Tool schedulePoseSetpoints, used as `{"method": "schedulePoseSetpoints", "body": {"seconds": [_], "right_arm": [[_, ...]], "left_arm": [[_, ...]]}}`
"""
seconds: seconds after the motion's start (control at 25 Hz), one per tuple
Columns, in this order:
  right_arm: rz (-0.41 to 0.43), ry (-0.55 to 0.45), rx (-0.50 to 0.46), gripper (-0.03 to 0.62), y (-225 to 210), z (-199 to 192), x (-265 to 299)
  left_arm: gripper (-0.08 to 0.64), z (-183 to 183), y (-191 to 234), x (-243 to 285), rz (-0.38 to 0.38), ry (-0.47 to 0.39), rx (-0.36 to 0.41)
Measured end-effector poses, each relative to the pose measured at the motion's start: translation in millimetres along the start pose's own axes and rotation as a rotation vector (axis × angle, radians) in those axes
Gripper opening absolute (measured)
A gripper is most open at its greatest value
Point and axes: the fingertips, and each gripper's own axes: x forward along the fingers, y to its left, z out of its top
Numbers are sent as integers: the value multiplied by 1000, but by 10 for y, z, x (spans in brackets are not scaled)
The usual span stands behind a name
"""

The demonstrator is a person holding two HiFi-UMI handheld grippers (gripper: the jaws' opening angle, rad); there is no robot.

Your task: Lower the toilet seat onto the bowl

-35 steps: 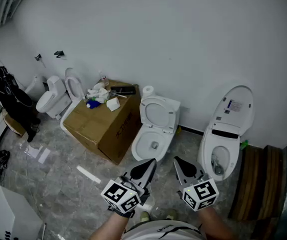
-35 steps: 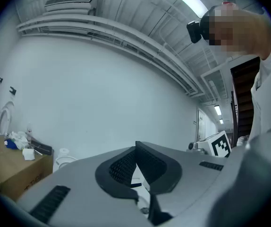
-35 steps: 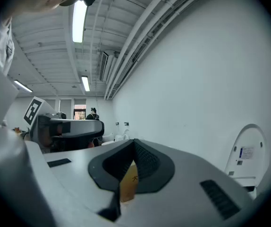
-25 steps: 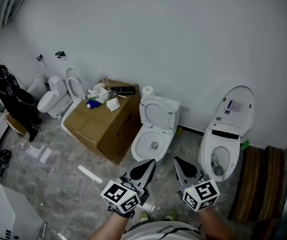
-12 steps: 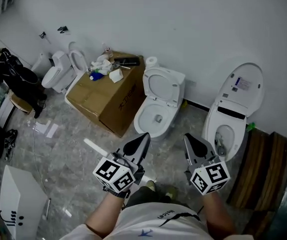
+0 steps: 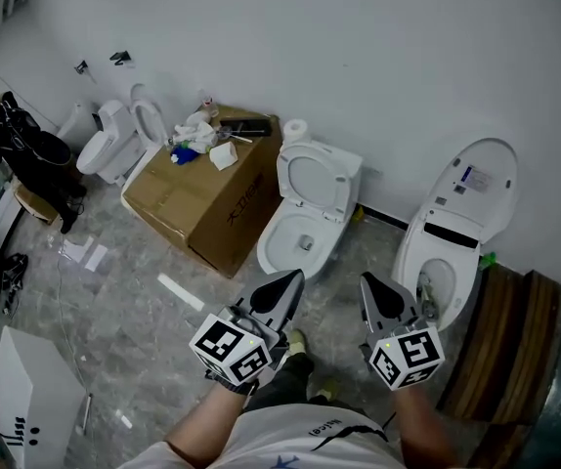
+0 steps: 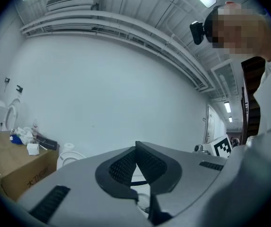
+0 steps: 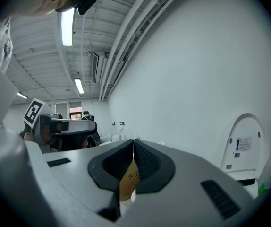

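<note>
White ceramic fixtures stand along the far wall in the head view. I count three toilets. The middle toilet (image 6: 305, 218) has its toilet seat (image 6: 285, 174) raised, standing upright against the lid behind it. The bowl (image 6: 271, 247) below the seat is open and uncovered. The right-hand toilet (image 6: 452, 247) also has its lid (image 6: 476, 179) up. A third toilet (image 6: 105, 149) sits further off at the left.

A cardboard box (image 6: 207, 203) stands just beside the middle toilet on its left, with loose items on top. A paper roll (image 6: 294, 128) rests on the tank behind the raised seat. A person in dark clothing (image 6: 26, 149) stands at the far left edge.

Gripper status:
1. I hold the left gripper (image 6: 290, 283) level over the grey floor (image 6: 114, 301), pointed toward the middle toilet. In the left gripper view its jaws meet at the tips, and I see nothing between them.
2. I hold the right gripper (image 6: 368, 286) level beside it, pointed between the two nearer toilets. In the right gripper view its jaws are pressed together with nothing held.

Neither gripper touches the seat or any toilet.
</note>
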Motion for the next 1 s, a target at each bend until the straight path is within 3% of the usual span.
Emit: {"method": "schedulePoseSetpoints", "body": {"seconds": [0.24,0.64,1.0], "right_arm": [[-31,9,-21,17,-135,15,508],[-119,32,-73,17,-375,23,1770],[-149,124,-124,17,-692,-156,2506]], "left_arm": [[-3,1,433,319,-29,2,3],[-3,135,1542,914,-71,12,39],[-3,91,2185,1359,-95,28,28]]}}
